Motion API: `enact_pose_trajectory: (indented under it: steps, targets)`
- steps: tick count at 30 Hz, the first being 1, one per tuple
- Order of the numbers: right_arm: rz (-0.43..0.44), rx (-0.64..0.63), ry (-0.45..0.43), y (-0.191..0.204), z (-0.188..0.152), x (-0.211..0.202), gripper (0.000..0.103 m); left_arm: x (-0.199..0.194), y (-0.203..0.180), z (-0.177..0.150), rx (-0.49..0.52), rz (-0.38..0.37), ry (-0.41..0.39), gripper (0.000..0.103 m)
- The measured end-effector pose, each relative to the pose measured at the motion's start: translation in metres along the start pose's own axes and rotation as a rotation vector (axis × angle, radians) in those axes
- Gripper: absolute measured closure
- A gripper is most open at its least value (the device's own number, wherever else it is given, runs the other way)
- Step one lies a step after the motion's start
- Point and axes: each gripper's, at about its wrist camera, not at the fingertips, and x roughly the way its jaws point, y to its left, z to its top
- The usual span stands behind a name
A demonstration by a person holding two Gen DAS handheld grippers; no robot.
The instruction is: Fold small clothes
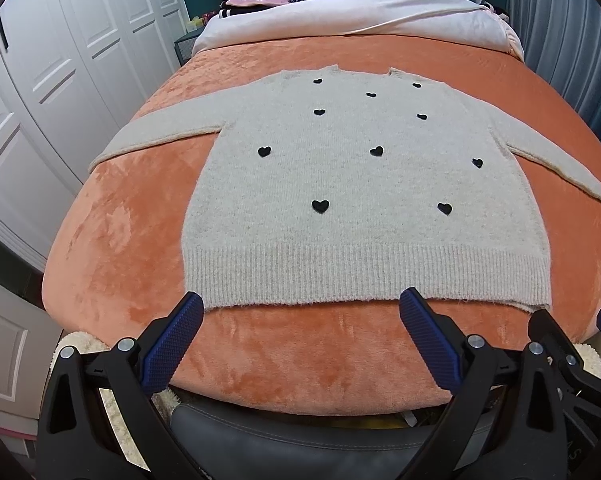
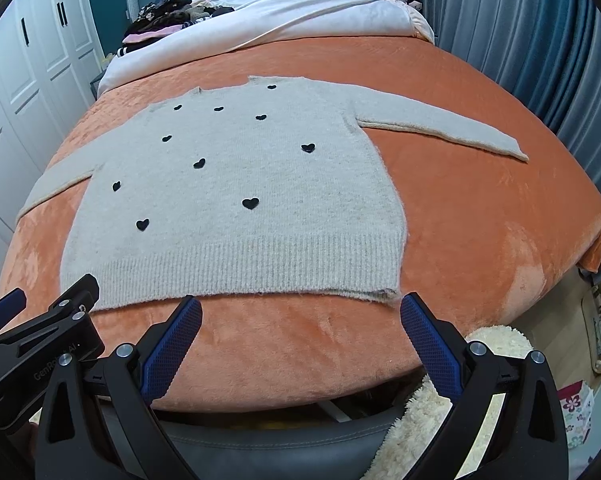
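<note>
Both wrist cameras sit low at the foot of the bed (image 1: 100, 216), looking up its length toward the headboard past their own spread blue fingers. The left view stands near the sweater (image 1: 360, 184)'s left hem corner, the right view near its right corner. Both share the whole sweater (image 2: 236, 184) and bed (image 2: 480, 216).

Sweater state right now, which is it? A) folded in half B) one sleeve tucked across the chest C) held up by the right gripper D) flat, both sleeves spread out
D: the sweater lies flat on the orange blanket with both sleeves spread outward, and the left gripper and right gripper are open just short of its hem, holding nothing.
</note>
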Motion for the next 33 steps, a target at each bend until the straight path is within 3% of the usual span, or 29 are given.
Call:
enact_pose_trajectory:
  steps: [33]
  targets:
    - [0.000,0.001,0.003,-0.0005,0.0015,-0.0014,0.005,-0.0036,0.0023,0.0005,0.001,0.003,-0.006,0.010]
